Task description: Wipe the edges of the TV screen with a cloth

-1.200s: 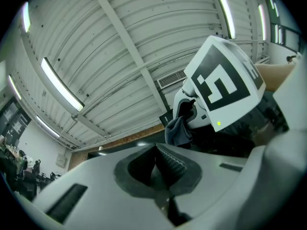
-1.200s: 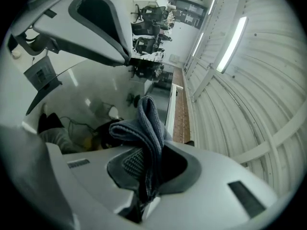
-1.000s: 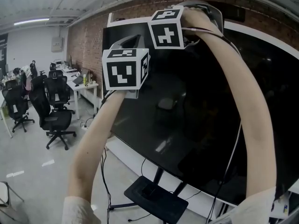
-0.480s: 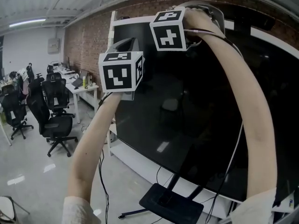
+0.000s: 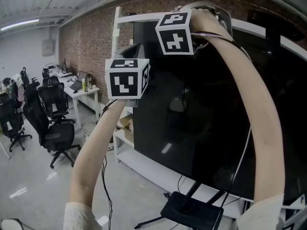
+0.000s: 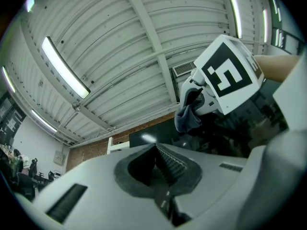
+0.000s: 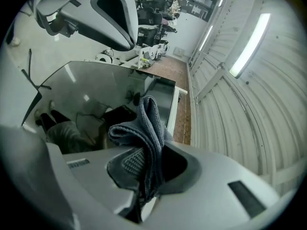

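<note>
A big black TV screen (image 5: 201,114) with a white frame stands on a floor stand. My right gripper (image 5: 204,13) is raised to the TV's top edge near its upper left corner, shut on a grey-blue cloth (image 7: 144,123) that bunches out past the jaws above the dark glass (image 7: 86,90). The same cloth (image 6: 188,114) hangs from the right gripper (image 6: 199,97) in the left gripper view. My left gripper (image 5: 134,49) is held up just below and left of the right one, in front of the screen. Its jaws (image 6: 156,150) are shut with nothing between them.
The TV stand's black base (image 5: 192,210) and loose cables lie on the floor below. A white shelf (image 5: 122,128) stands against the brick wall behind the TV's left edge. Office chairs (image 5: 53,123) and a white desk (image 5: 81,87) are at the left.
The head view has swung, so the TV's left edge and the shelf behind it now show more. Both grippers stay at the upper left corner; the left one sits slightly lower.
</note>
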A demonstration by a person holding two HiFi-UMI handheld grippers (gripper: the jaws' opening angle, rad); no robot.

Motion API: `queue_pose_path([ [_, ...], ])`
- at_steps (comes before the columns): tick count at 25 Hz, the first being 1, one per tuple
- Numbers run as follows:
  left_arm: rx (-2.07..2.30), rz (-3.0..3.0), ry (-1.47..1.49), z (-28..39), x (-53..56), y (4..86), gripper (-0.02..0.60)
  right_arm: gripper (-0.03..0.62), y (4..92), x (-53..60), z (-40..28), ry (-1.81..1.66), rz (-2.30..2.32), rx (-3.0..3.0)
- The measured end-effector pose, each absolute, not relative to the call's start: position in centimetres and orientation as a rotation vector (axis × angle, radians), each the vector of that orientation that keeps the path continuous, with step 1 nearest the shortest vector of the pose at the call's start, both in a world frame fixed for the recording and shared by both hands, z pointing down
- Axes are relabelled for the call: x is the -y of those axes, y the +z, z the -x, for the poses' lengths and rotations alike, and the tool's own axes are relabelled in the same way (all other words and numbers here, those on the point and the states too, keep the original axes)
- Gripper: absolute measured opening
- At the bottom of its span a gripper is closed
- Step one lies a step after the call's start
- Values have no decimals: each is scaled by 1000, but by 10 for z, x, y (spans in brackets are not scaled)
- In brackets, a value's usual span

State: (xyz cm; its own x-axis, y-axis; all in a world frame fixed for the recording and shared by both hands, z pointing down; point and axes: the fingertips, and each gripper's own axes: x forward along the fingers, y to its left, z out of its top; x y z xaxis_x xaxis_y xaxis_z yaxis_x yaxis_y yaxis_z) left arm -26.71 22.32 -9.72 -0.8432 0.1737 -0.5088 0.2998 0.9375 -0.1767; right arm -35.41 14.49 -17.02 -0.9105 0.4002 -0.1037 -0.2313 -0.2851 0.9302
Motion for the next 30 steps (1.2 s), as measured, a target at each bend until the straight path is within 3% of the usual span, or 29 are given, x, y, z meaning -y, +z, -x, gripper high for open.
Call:
queue_pose_path([
  [16,-2598,-343,-269,315,-293,-72,15,49,-165,-242,357,2240,-219,-1493],
  [30,-2536,-261,-243,299,-346,-91,15,49,-166,-303,361,2292,-218,-1510],
])
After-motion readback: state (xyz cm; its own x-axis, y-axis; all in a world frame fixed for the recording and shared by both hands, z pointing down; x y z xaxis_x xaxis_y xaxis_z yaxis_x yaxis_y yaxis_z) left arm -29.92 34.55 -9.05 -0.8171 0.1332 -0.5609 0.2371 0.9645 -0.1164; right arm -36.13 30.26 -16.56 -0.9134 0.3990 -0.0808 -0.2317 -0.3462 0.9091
